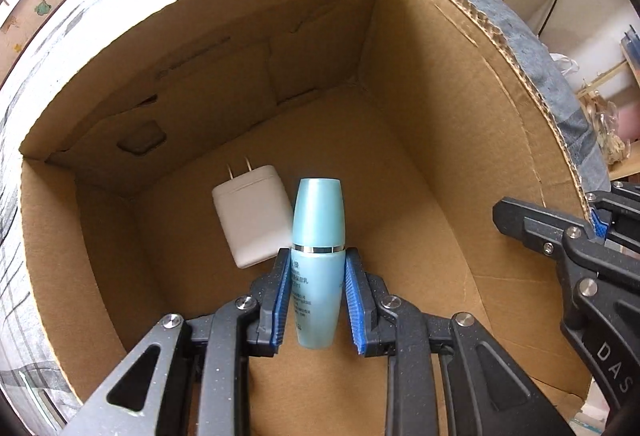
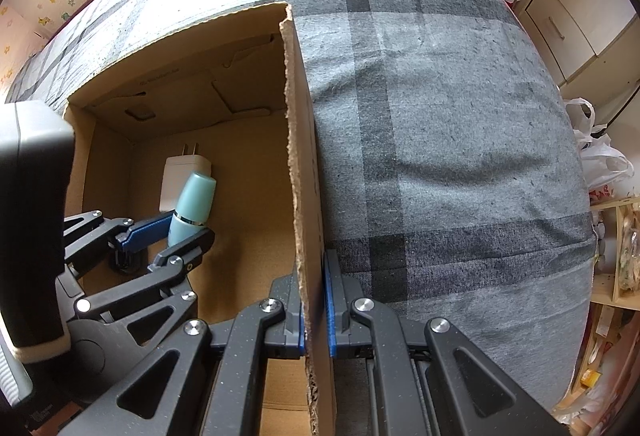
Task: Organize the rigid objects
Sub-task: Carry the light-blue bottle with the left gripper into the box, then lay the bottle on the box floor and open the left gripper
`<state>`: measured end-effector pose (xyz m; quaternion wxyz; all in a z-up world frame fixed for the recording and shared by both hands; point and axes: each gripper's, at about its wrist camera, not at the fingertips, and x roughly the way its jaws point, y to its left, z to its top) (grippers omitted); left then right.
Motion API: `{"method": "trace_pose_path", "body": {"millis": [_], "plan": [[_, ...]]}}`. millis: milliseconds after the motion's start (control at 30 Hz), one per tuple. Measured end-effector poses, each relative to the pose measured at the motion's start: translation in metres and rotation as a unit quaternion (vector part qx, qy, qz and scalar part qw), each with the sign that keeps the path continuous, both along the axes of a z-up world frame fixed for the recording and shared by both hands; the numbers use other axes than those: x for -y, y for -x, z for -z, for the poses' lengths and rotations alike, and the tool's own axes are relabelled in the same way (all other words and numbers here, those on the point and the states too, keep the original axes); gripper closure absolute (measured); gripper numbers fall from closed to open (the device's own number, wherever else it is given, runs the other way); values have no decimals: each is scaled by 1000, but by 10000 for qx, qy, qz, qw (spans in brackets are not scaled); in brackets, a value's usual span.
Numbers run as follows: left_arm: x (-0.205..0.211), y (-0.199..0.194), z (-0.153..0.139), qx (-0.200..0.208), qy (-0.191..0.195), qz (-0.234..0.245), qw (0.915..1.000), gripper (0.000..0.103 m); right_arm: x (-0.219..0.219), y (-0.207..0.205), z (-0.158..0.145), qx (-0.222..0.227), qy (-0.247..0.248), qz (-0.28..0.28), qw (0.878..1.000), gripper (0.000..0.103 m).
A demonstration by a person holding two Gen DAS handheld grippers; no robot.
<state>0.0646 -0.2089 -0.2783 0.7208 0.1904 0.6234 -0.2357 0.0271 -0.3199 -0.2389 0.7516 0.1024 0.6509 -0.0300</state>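
Grey plaid bedsheet [image 2: 440,115] fills the right half of the right wrist view, carrying an open cardboard box [image 1: 420,155]. Left tongs [image 1: 314,300], lower centre of the left wrist view: blue pads clamped on a teal cosmetic bottle [image 1: 318,236], cap pointing away, inside the box above its floor. Right tongs [image 2: 314,316], lower centre: pads pinching the box's right wall. White plug charger [image 1: 252,215]: flat on the box floor, just beyond the bottle, prongs toward the far wall.
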Motion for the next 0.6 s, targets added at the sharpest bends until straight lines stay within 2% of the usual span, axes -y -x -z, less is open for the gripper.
{"method": "trace_pose_path", "body": {"millis": [600], "plan": [[3, 0, 1, 40, -149, 127, 9998, 75, 1, 0, 0, 5, -5, 5, 10000, 97]]}}
